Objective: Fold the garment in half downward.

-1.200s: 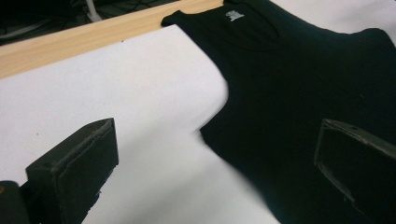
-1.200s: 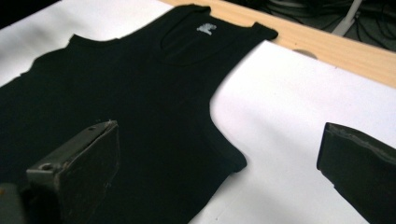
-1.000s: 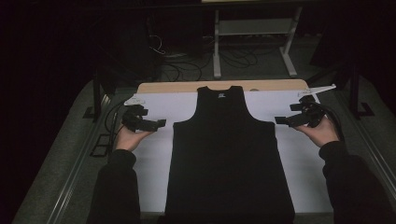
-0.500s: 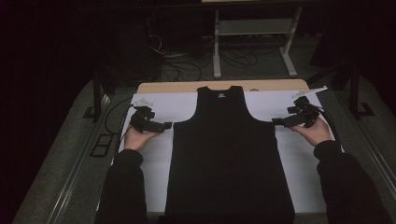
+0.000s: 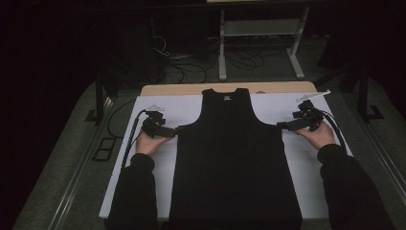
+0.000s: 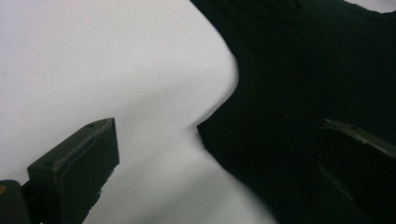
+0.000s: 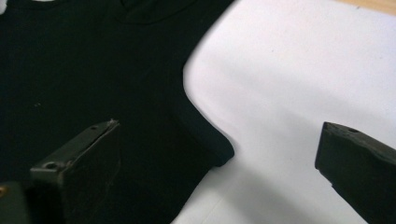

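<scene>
Black sleeveless top (image 5: 234, 158): laid flat, neck end away from the person, on a white sheet (image 5: 186, 105) covering a wooden table (image 5: 191, 89); hem toward the person's edge. Left gripper (image 5: 173, 132): held in the person's left hand (image 5: 149, 143), low over the sheet, tips at the garment's left underarm corner. In the left gripper view its jaws stand wide apart; the underarm corner (image 6: 205, 130) lies between them, one jaw over bare white sheet, the other over black fabric, nothing pinched. Right gripper (image 5: 282, 125): held in the right hand (image 5: 316, 136), tips at the opposite underarm corner. In the right gripper view the jaws are likewise spread; the corner (image 7: 222, 151) sits in the gap, one jaw over the fabric, the other over the sheet, cloth not gripped. Whether any jaw tip touches the fabric cannot be told. Cables (image 5: 131, 134) trail from each gripper across the sheet. Both forearms in dark sleeves (image 5: 136, 191) flank the garment. Beyond the table: a metal stand (image 5: 261, 43) and loose wires on the floor.
</scene>
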